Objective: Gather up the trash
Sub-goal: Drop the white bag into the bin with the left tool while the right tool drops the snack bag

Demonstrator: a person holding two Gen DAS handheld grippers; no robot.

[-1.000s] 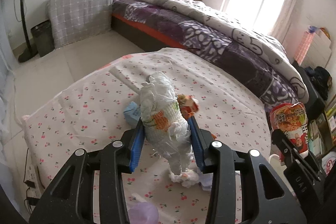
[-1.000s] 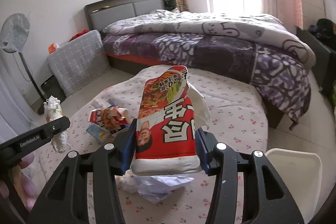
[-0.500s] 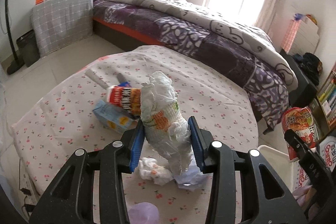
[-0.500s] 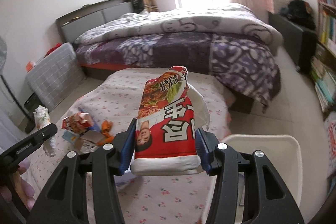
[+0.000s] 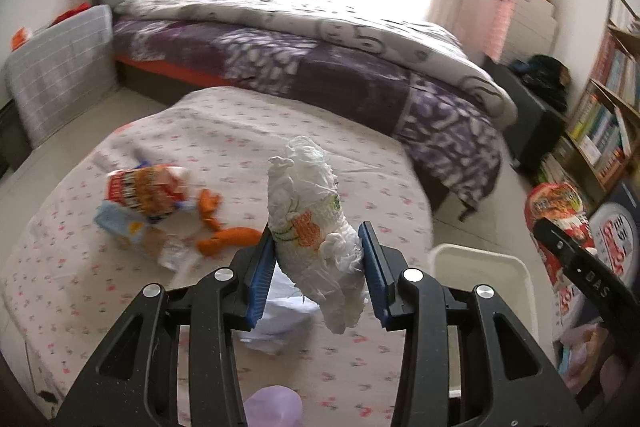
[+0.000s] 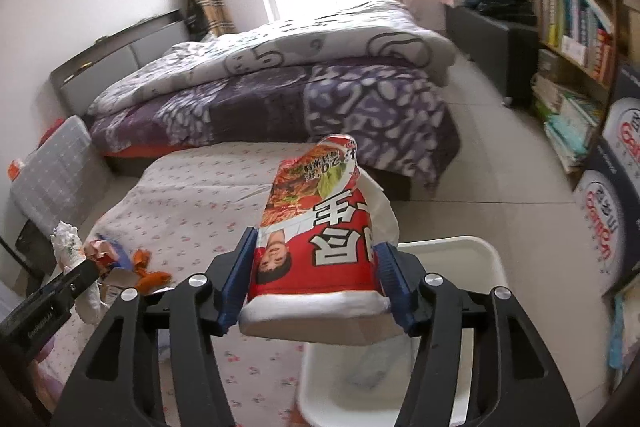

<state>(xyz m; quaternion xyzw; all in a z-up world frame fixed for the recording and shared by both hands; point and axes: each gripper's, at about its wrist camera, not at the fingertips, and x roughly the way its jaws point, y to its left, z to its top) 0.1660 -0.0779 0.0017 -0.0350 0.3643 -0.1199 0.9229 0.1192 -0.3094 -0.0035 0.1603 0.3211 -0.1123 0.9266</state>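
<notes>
Two grippers each carry trash. The left gripper [image 5: 318, 269] pinches a crumpled white plastic bag with orange and green print [image 5: 316, 227] between its blue pads, above the cherry-print tablecloth [image 5: 224, 131]. The right gripper [image 6: 316, 281] has just been widening its jaws; the red-and-white instant noodle cup [image 6: 320, 247] sits between them, its left side against the pad, directly above the white plastic bin [image 6: 472, 251]. More wrappers [image 5: 140, 195] and orange peel [image 5: 224, 239] lie ahead-left of the left gripper.

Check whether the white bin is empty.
Not empty: a pale bluish scrap lies on the bin's floor, too blurred to identify.
</notes>
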